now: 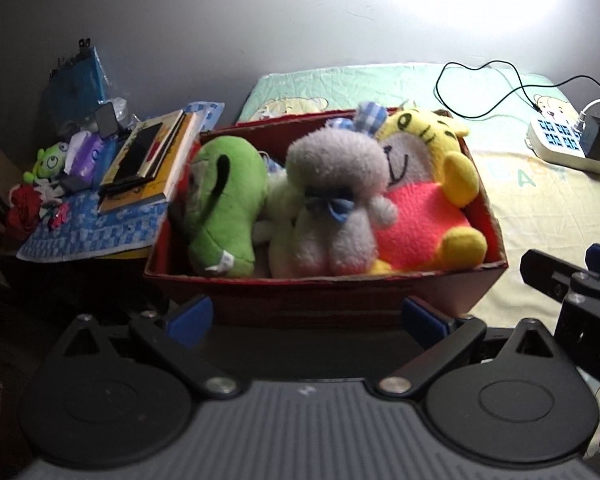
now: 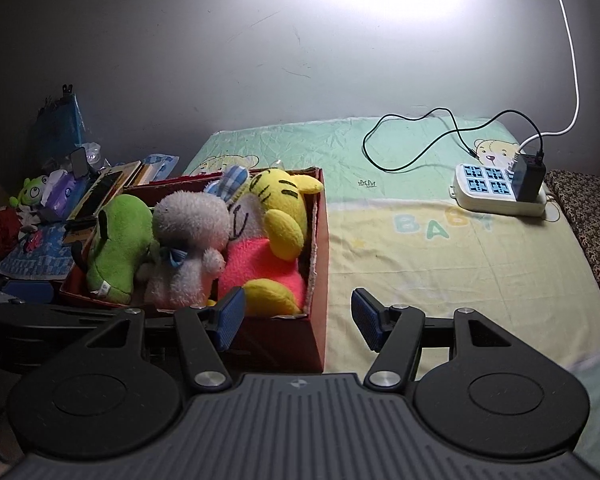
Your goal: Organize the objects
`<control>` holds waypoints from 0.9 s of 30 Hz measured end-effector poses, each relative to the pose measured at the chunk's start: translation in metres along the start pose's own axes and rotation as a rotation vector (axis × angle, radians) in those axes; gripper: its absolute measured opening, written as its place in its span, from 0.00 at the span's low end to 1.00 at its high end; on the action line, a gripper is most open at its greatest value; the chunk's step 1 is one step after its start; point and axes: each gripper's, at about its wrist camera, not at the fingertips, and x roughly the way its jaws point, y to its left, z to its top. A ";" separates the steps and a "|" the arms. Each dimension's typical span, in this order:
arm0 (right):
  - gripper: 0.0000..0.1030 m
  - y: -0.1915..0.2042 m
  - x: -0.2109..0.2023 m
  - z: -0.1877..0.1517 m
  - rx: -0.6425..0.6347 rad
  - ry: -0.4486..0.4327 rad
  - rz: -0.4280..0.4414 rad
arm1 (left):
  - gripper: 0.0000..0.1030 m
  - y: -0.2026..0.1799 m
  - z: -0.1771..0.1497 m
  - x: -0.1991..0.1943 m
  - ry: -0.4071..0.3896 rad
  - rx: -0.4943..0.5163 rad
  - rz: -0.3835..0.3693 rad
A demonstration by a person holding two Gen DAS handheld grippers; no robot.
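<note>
A red cardboard box (image 1: 320,292) stands on the bed at its left edge, packed with plush toys: a green one (image 1: 224,208), a grey one (image 1: 336,200) and a yellow one in pink (image 1: 424,196). My left gripper (image 1: 307,320) is open and wide, its blue pads just in front of the box's near wall, with nothing between them. My right gripper (image 2: 298,320) is open too. It sits at the near right corner of the box (image 2: 280,344), its left pad (image 2: 230,318) over the rim by the yellow plush (image 2: 284,216). No pad presses on anything.
A white power strip (image 2: 500,196) with a black adapter and cables lies at the far right of the bed sheet (image 2: 440,272). Left of the box, a side table (image 1: 88,236) with a blue checked cloth holds books (image 1: 148,160) and a small green toy (image 1: 50,162). A wall is behind.
</note>
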 end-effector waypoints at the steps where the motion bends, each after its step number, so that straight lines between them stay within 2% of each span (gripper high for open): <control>1: 0.60 0.005 0.001 0.003 -0.005 -0.005 -0.001 | 0.98 0.005 0.004 -0.001 -0.011 -0.002 0.006; 5: 0.60 0.022 0.009 0.014 -0.023 -0.008 0.008 | 0.98 0.024 0.015 -0.001 -0.044 -0.006 0.027; 13: 0.63 0.044 0.025 0.023 0.031 -0.030 0.002 | 0.98 0.057 0.031 0.008 -0.075 -0.010 0.038; 20: 0.68 0.052 0.037 0.020 0.074 -0.037 -0.067 | 0.98 0.074 0.035 0.024 -0.064 0.009 -0.001; 27: 0.69 0.053 0.047 0.021 0.082 -0.038 -0.085 | 0.98 0.080 0.036 0.037 -0.061 0.028 -0.028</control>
